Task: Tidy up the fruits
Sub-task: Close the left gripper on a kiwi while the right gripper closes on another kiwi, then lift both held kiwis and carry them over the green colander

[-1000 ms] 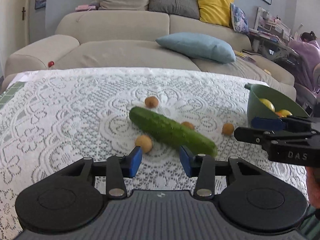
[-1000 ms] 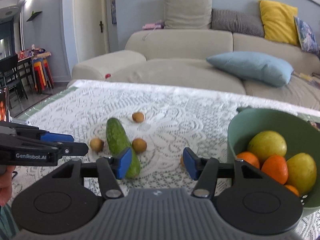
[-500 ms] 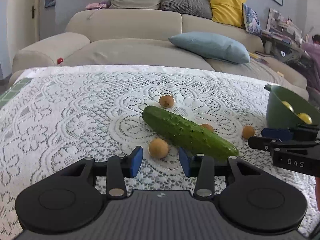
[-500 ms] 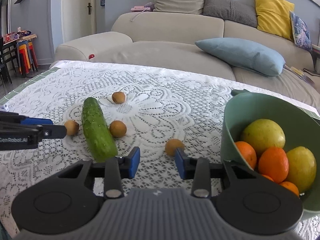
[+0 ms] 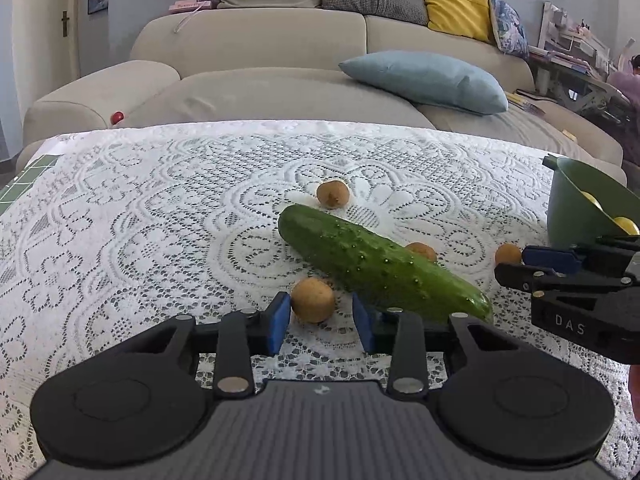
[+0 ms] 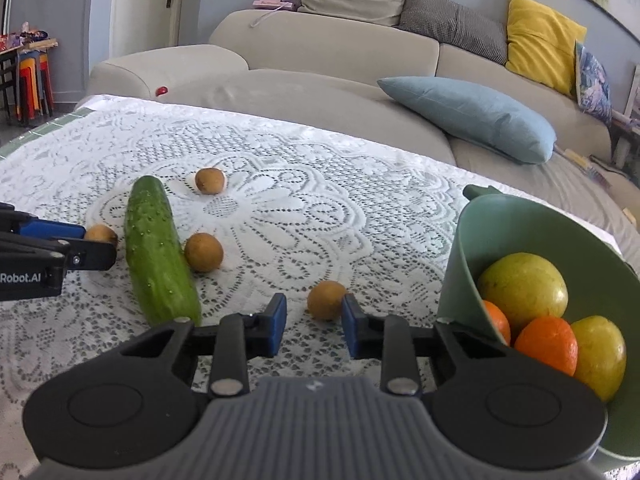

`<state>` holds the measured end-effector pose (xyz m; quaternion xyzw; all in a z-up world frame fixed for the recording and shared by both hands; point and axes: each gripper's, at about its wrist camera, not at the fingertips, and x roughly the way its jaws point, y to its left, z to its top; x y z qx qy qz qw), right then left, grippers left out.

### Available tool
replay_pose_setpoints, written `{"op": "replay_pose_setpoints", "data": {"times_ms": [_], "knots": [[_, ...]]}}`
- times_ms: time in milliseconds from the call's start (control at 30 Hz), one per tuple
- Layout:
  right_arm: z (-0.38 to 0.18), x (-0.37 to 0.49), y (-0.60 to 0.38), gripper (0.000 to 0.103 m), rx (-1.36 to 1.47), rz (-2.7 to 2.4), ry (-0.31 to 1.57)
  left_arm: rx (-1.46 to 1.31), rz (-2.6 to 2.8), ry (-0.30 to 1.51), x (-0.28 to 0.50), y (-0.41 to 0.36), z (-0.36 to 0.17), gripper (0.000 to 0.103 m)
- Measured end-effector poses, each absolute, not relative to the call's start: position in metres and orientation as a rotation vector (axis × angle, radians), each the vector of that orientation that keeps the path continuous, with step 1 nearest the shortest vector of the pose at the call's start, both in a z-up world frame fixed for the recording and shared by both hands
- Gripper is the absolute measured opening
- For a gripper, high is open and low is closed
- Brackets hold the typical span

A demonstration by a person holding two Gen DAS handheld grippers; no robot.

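Several small brown fruits lie around a green cucumber (image 5: 380,268) (image 6: 158,252) on the lace cloth. My left gripper (image 5: 321,322) is low over the cloth with its jaws closing. One brown fruit (image 5: 312,300) sits between its blue pads, against the left pad and clear of the right one. My right gripper (image 6: 313,322) is also closing around another brown fruit (image 6: 326,300), which is near the right pad with a gap on the left. A green bowl (image 6: 464,248) at the right holds oranges and yellow-green fruits.
Two more brown fruits (image 6: 209,181) (image 6: 203,252) lie beside the cucumber. The lace-covered table (image 5: 120,220) ends at a beige sofa (image 5: 260,88) with a blue cushion. A person (image 5: 628,76) sits at the far right.
Both grippers moved forward and down toward the cloth and their jaws narrowed. Each now has a small brown fruit between its pads.
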<state>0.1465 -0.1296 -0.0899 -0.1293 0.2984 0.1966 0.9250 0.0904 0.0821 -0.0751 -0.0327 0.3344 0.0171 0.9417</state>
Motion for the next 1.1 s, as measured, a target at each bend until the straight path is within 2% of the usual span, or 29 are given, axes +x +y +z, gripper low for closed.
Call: {"op": "replay_pose_setpoints", "data": {"times_ms": [300, 500, 1100], "knots": [[-0.095, 0.151, -0.119, 0.025, -0.318, 0.353, 0.588, -0.071, 0.053, 0.691, 0.095, 0.084, -0.080, 0.034], [-0.098, 0.156, -0.116, 0.019, -0.345, 0.332, 0.579, -0.081, 0.059, 0.682, 0.099, 0.086, -0.082, 0.029], [-0.076, 0.135, -0.128, 0.019, -0.246, 0.431, 0.524, -0.138, 0.044, 0.656, 0.088, 0.088, -0.072, 0.028]]}}
